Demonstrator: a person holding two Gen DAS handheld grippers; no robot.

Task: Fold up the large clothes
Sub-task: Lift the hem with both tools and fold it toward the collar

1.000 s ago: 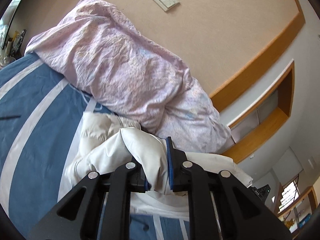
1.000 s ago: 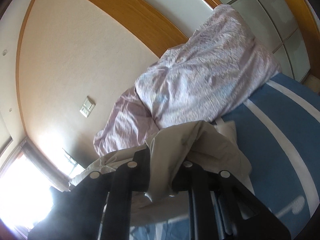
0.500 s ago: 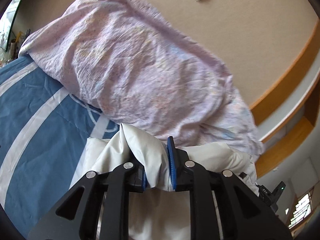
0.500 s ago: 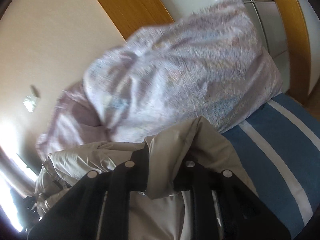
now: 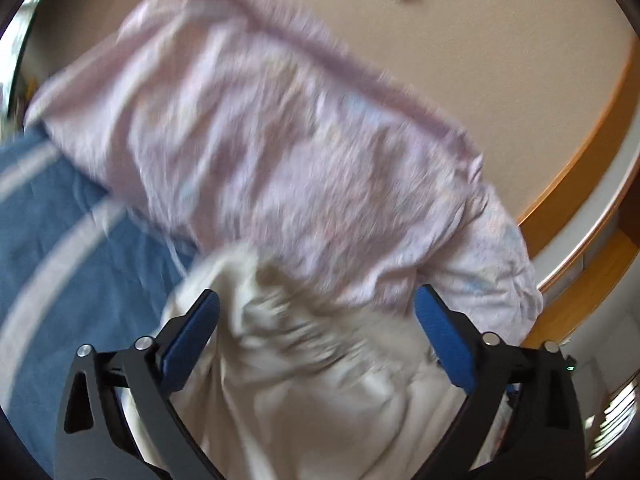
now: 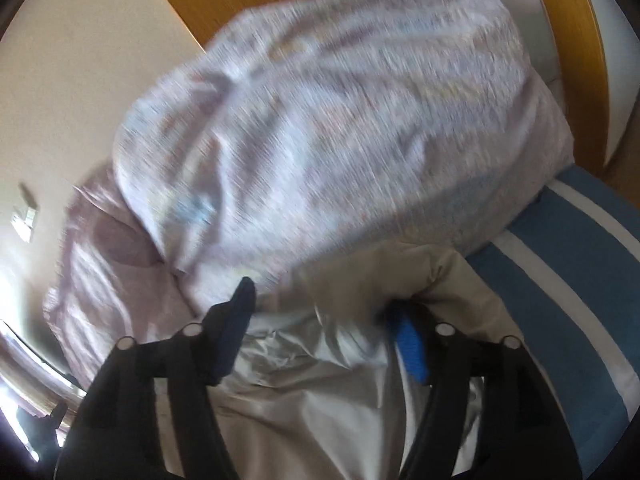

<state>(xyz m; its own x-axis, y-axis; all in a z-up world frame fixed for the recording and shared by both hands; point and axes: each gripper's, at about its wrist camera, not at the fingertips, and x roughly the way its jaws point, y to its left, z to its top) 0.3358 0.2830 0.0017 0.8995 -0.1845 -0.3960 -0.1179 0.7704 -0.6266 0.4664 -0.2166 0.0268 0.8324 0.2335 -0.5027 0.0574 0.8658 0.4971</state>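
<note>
A large off-white padded jacket (image 5: 304, 360) lies on the blue striped bed (image 5: 60, 248), its top edge against a pink quilt. My left gripper (image 5: 316, 300) is open, its blue pads wide apart on either side of the jacket's fabric, holding nothing. In the right wrist view the same jacket (image 6: 320, 392) looks silvery grey. My right gripper (image 6: 324, 308) is open too, its jaws spread over the jacket's bunched edge. Both views are motion blurred.
A rolled pink floral quilt (image 5: 288, 152) fills the space ahead, against a beige wall (image 5: 500, 40) with wooden trim; it also shows in the right wrist view (image 6: 340, 128). The blue and white striped bedsheet (image 6: 560, 280) extends to the right there.
Both grippers have opened and let go of the jacket fabric they were pinching. The jacket has dropped onto the bed by the quilt, and both cameras have moved closer to the quilt.
</note>
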